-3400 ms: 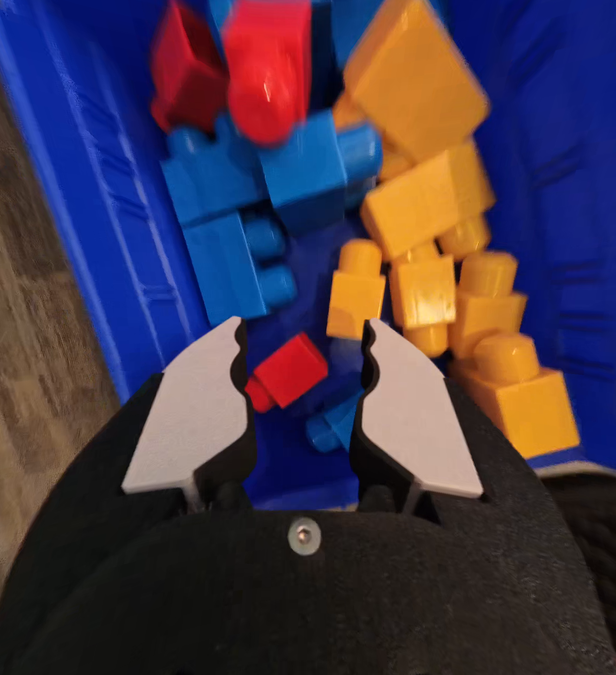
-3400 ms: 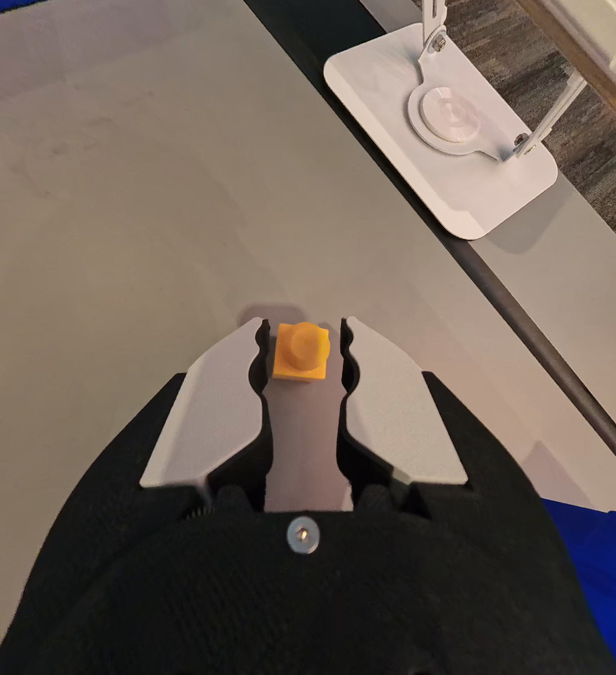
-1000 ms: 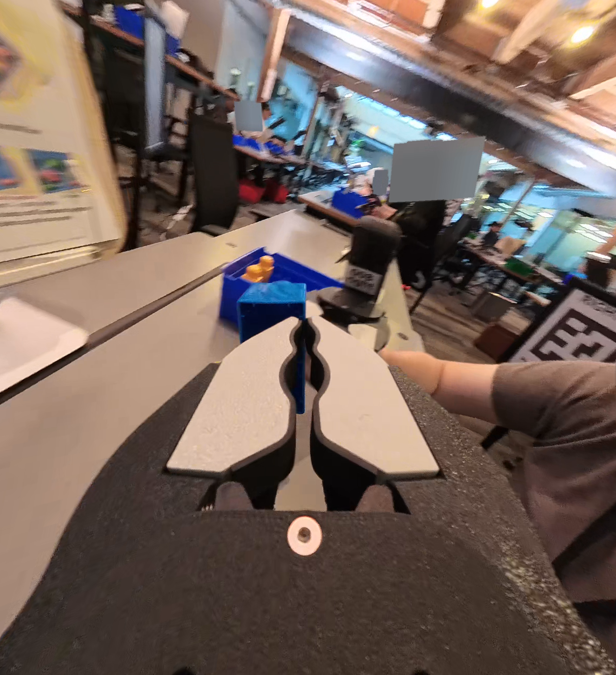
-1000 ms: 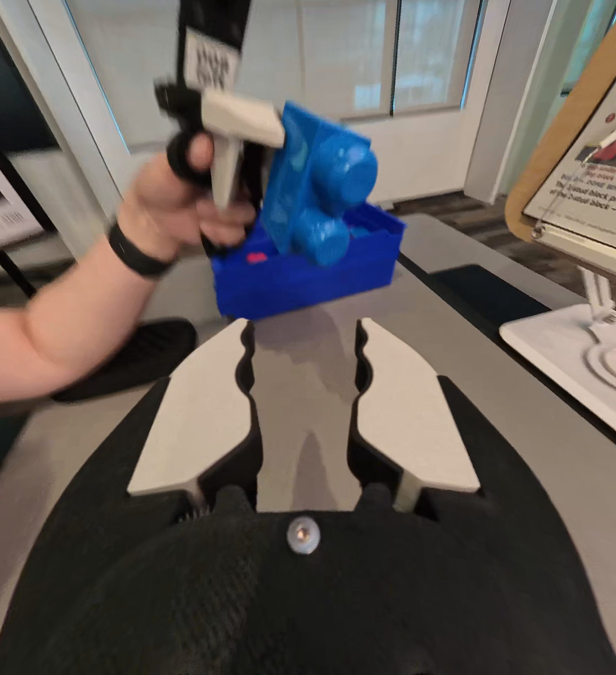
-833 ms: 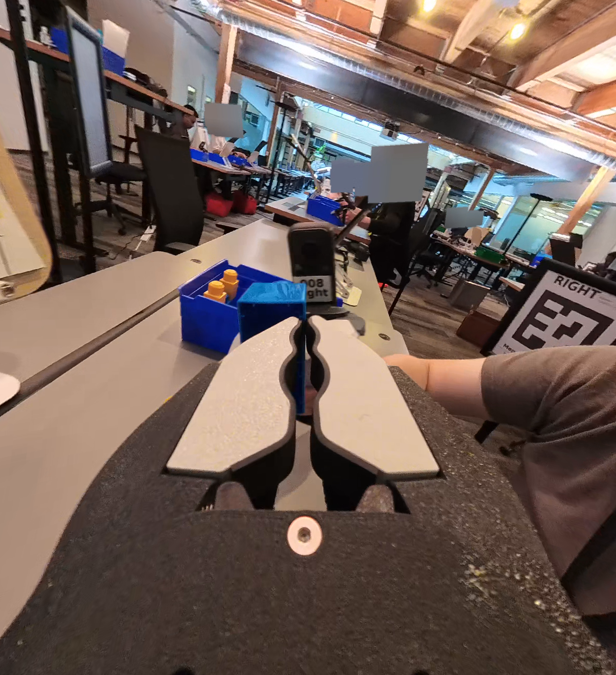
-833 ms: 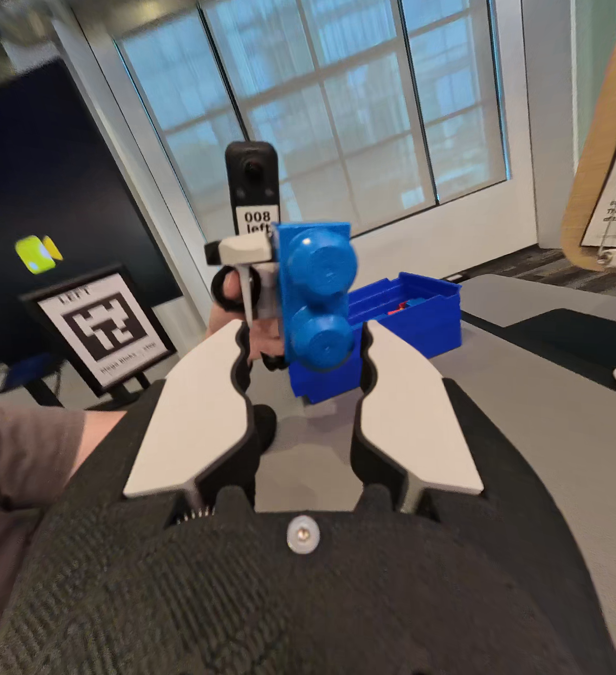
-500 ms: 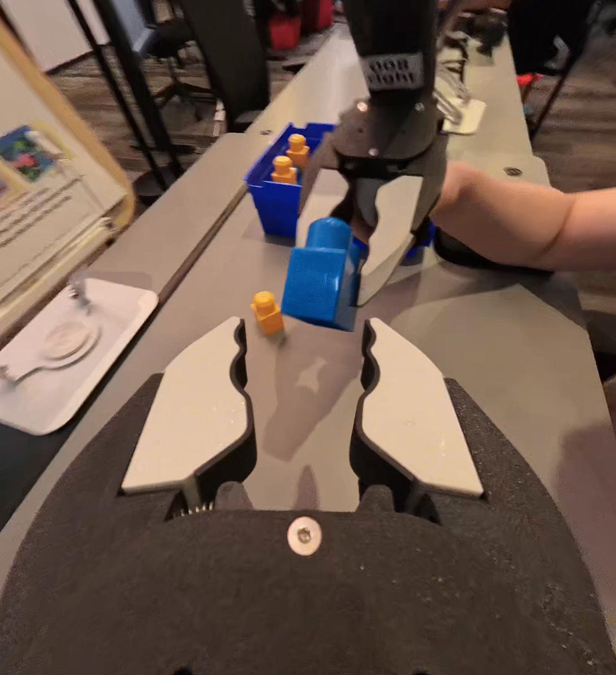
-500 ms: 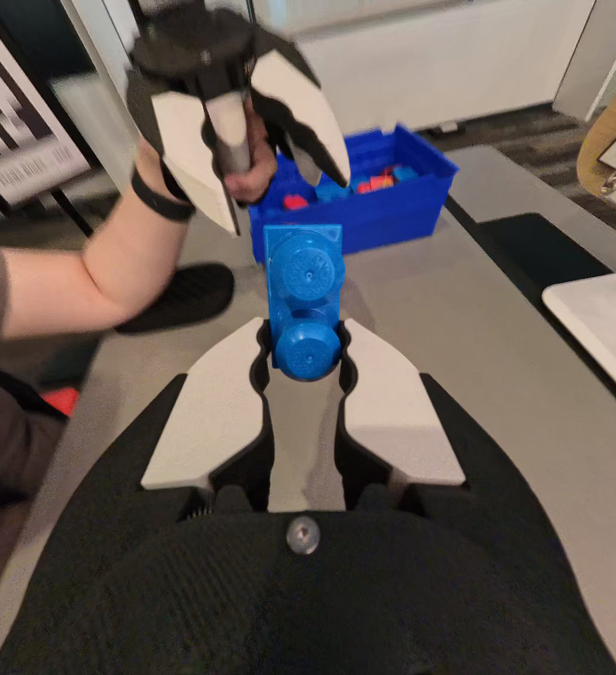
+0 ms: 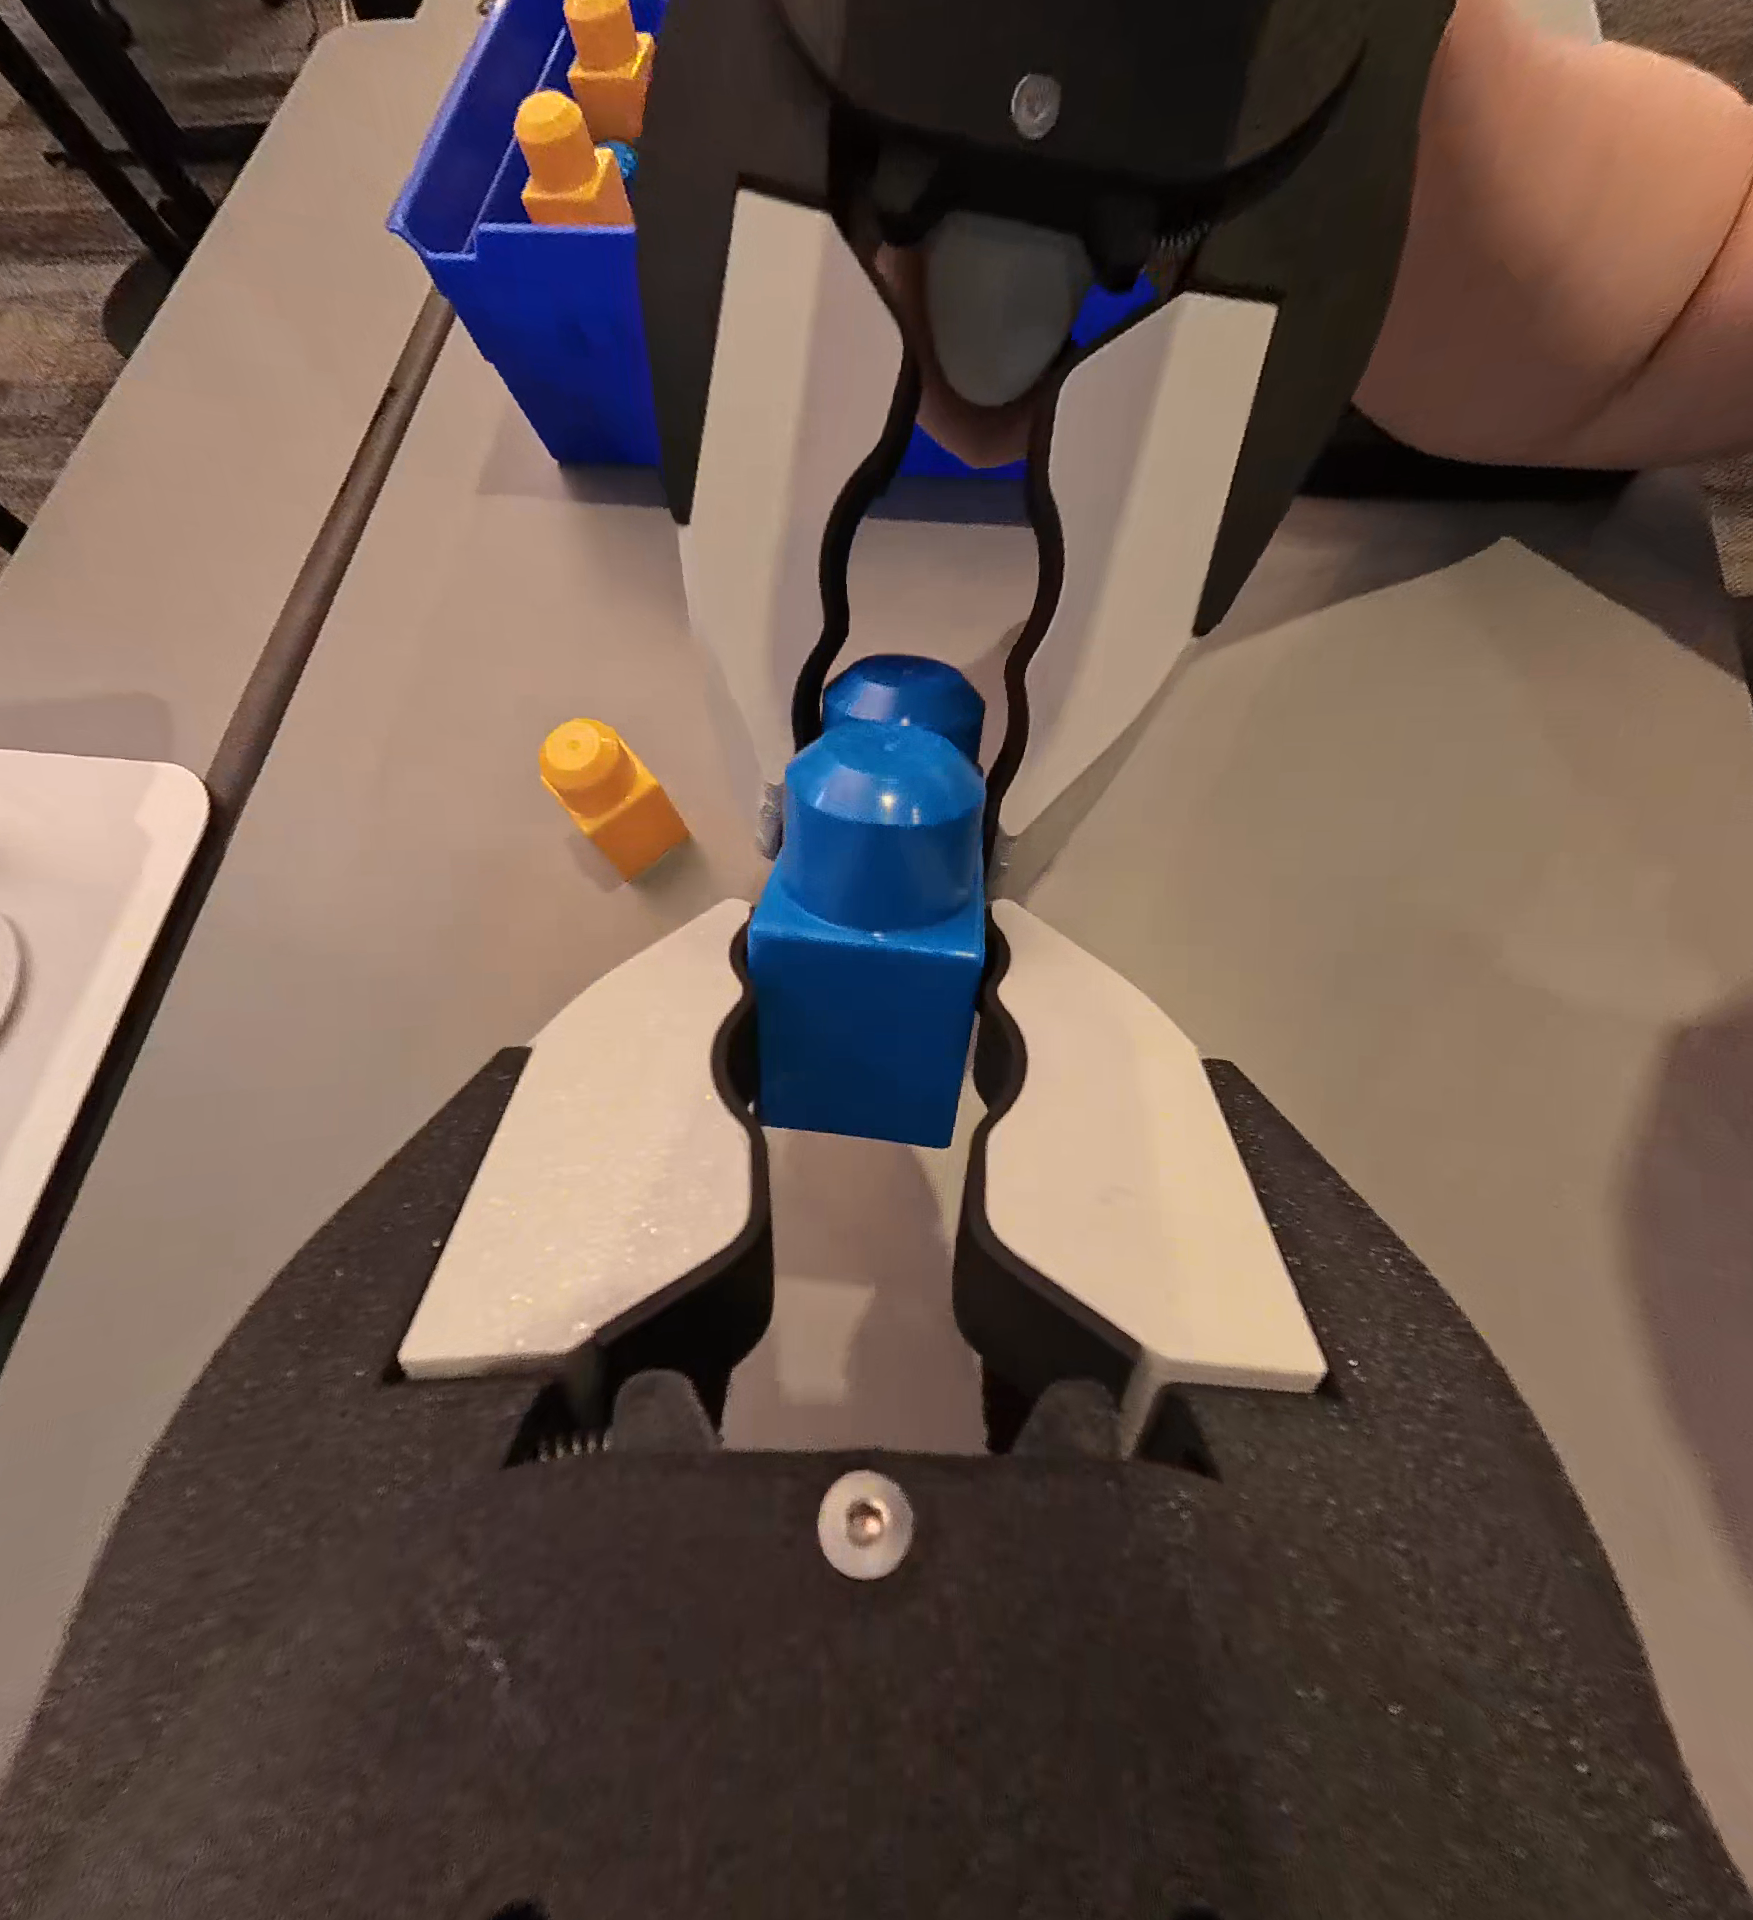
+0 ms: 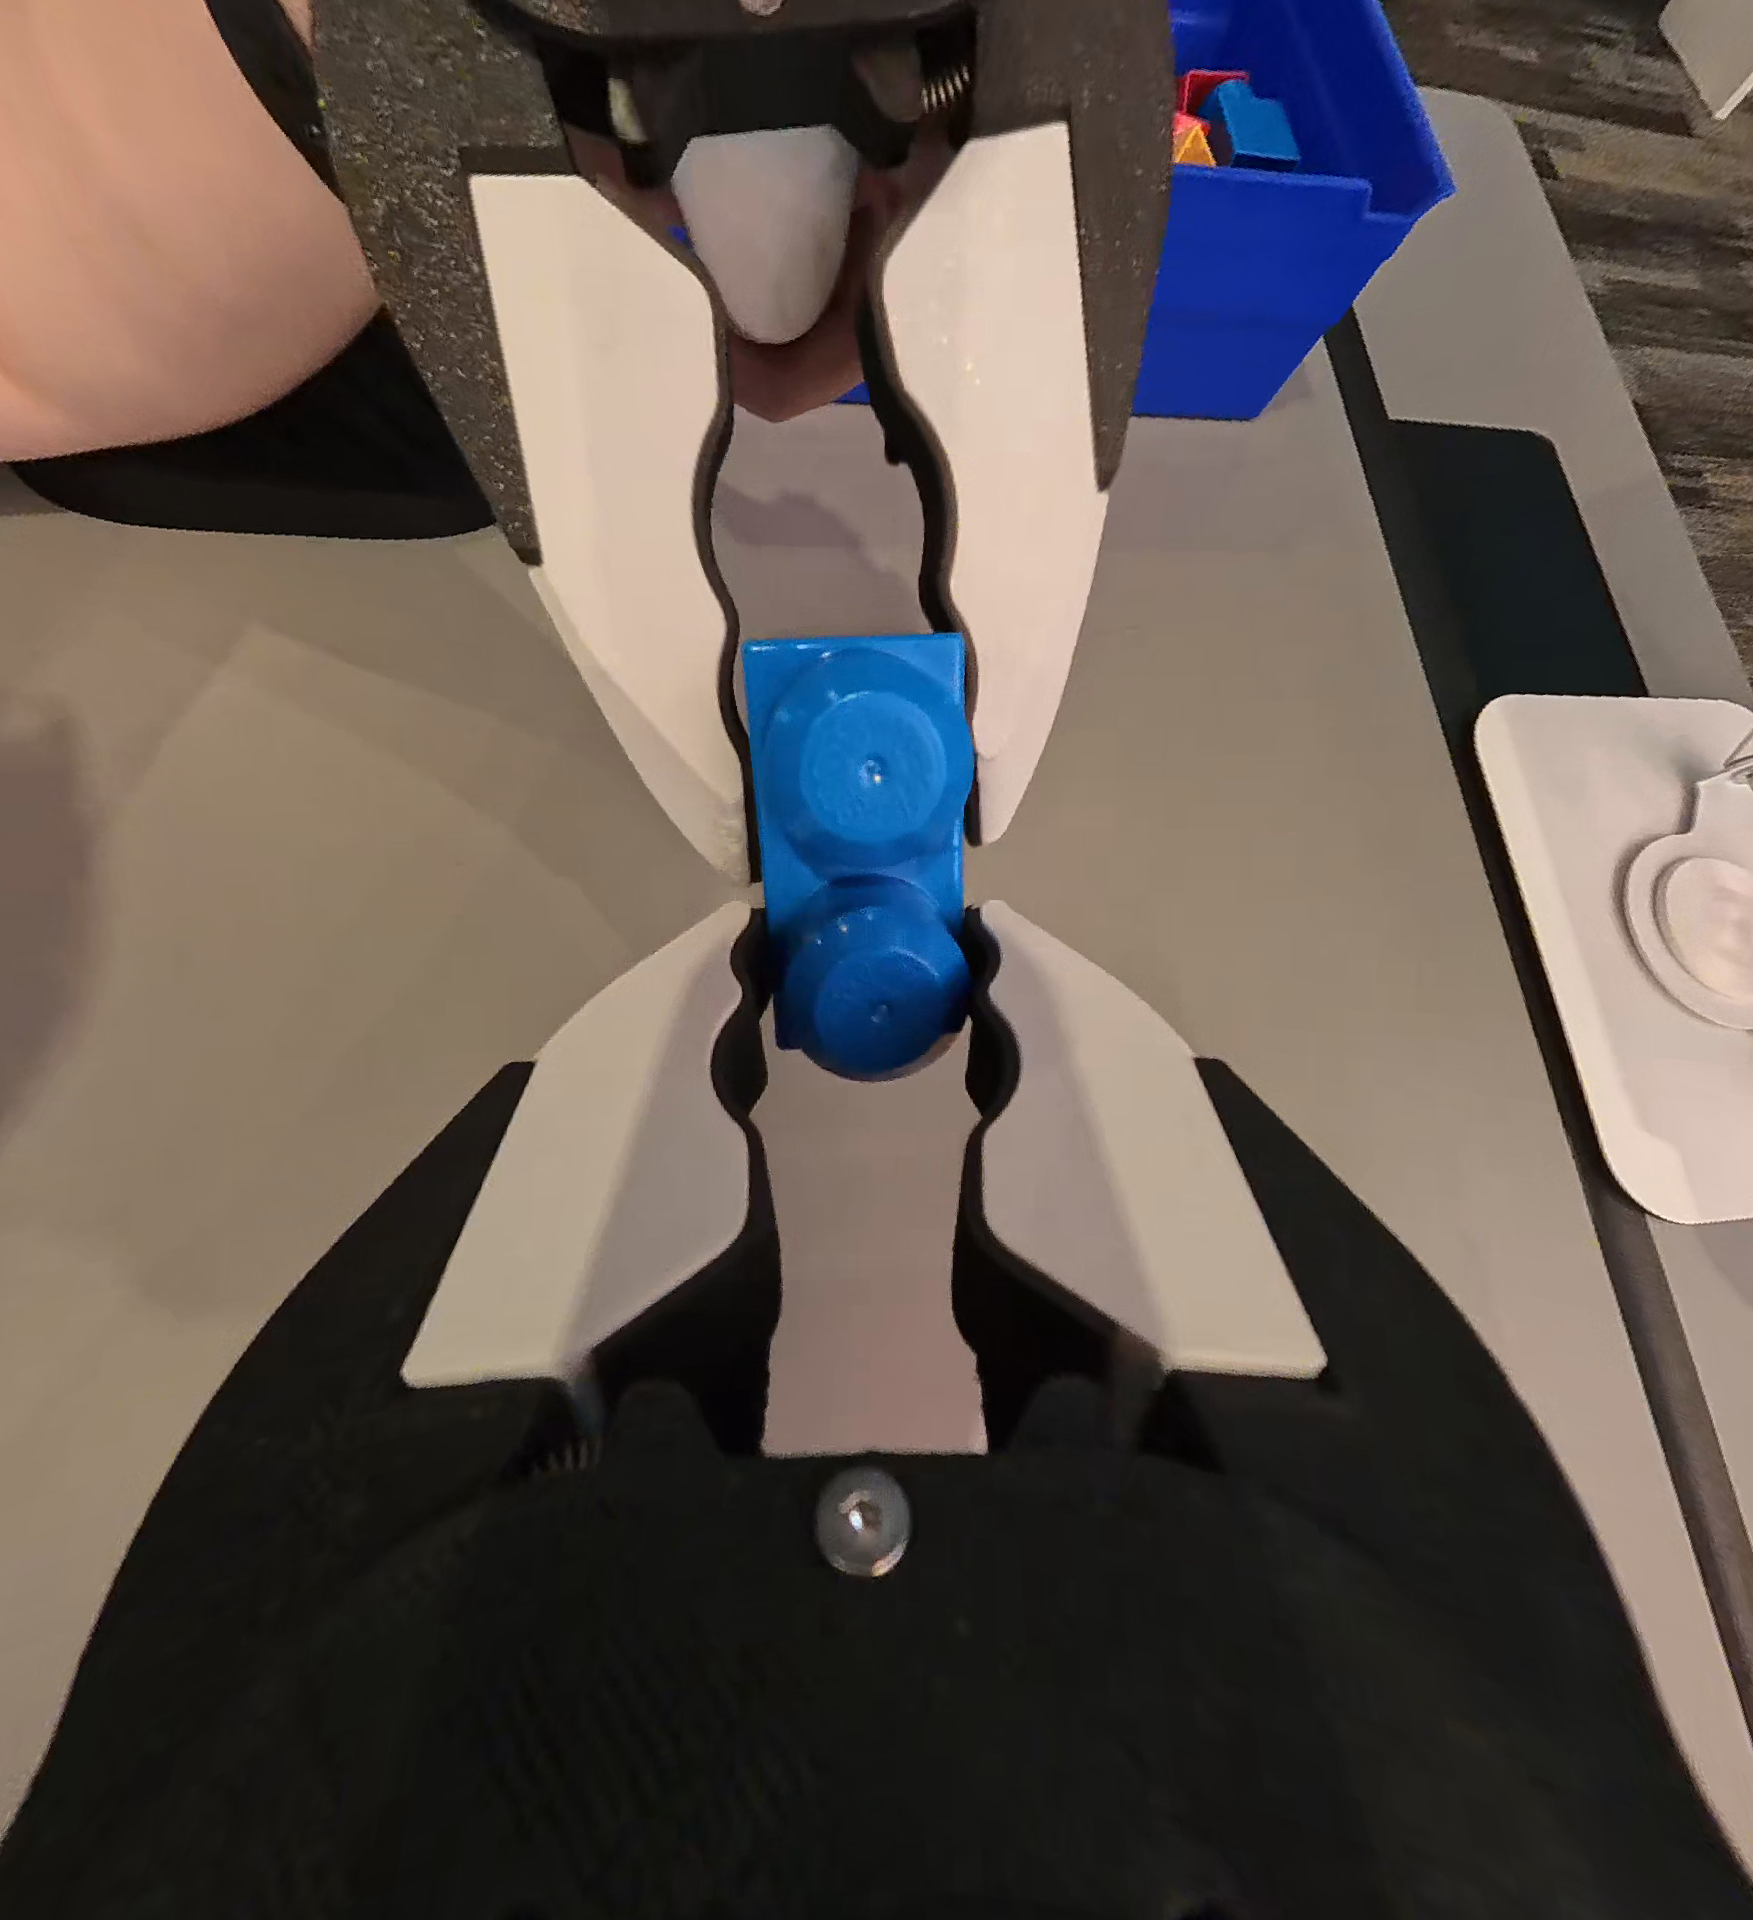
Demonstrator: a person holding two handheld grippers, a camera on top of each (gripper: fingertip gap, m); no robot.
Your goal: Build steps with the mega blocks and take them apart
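Note:
A blue two-stud block [image 9: 861, 997] is gripped from both ends, studs up, over the grey table [image 9: 1371, 935]. My left gripper [image 9: 867, 925] is shut on its near end. My right gripper [image 9: 903, 707] faces it and is shut on the far end. In the right wrist view the right gripper [image 10: 861, 925] clamps the near stud end of the block [image 10: 856, 769], and the left gripper [image 10: 856, 852] clamps the other end. A small yellow one-stud block [image 9: 612, 800] stands on the table just left of them. I cannot tell whether the blue block touches the table.
A blue bin [image 9: 539, 301] with yellow blocks [image 9: 565, 156] stands behind the right gripper. Another blue bin [image 10: 1256, 281] with red and blue blocks stands behind the left gripper. A white stand base [image 10: 1661, 935] lies past a dark seam in the table. The person's forearms show behind each gripper. My two grippers' fingertips are within a few centimetres of each other.
The left gripper carried the blue block out of the bin and let go once the right gripper took it. It has now shut on the block's other end, low over the table.

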